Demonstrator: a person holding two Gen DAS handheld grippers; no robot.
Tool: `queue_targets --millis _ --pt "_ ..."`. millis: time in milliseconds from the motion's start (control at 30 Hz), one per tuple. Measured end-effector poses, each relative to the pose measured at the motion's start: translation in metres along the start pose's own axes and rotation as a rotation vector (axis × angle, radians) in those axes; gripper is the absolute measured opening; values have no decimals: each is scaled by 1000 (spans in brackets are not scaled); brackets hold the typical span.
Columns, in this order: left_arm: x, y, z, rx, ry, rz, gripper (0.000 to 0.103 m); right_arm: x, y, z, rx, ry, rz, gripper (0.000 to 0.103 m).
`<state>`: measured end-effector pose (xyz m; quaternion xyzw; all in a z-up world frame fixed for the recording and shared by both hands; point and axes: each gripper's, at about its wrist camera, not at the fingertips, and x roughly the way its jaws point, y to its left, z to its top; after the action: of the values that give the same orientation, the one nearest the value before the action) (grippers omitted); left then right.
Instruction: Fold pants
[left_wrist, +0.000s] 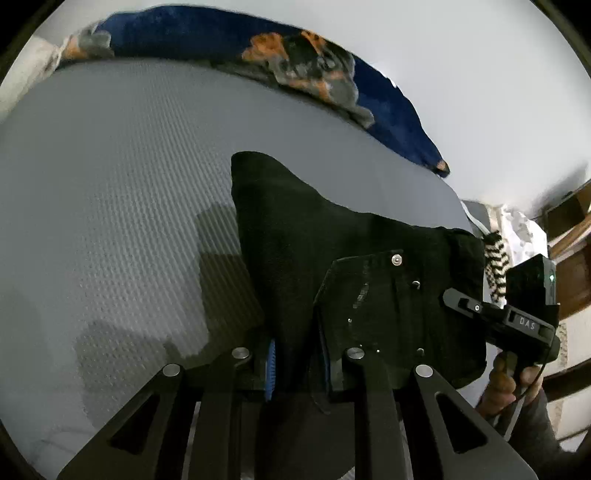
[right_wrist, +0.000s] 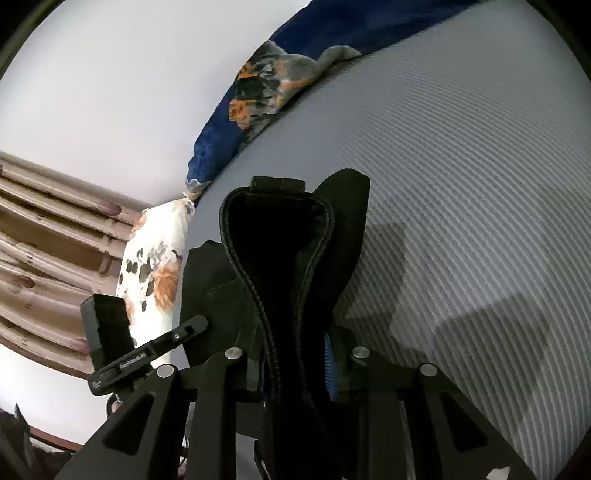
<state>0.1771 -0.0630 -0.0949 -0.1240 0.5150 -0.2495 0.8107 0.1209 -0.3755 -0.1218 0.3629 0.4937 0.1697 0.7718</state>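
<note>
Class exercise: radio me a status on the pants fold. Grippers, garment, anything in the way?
Left hand-held gripper shut on black pants. Right hand-held gripper shut on waistband edge. Pants hang bunched over grey mattress. Blue floral blanket at far edge, clear of work.

Even, soft daylight is seen in both views. Blocky shadows are cast on the bed (left_wrist: 110, 184). The pants (left_wrist: 295, 240) are rendered near-black, detail lost. Edges are curved by fisheye distortion, corners vignetted.
</note>
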Motion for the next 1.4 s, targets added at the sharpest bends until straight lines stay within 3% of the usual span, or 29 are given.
queue_targets --millis 433,733,833,1100,1167,1400 --pt "-1 25 86 29 -90 113 19 60 33 91 -94 12 -2 22" --pt "27 53 123 8 -60 148 19 99 33 124 -109 23 -65 22" --pt "38 68 120 -23 -31 160 22 109 25 123 -105 26 -129 26" --pt "45 82 101 -38 -28 225 47 109 15 107 -142 -5 -278 45" --pt "41 78 92 -27 -30 262 52 106 14 101 -152 -8 -302 47" --pt "18 63 58 46 -82 456 55 76 39 68 -263 -93 -419 52"
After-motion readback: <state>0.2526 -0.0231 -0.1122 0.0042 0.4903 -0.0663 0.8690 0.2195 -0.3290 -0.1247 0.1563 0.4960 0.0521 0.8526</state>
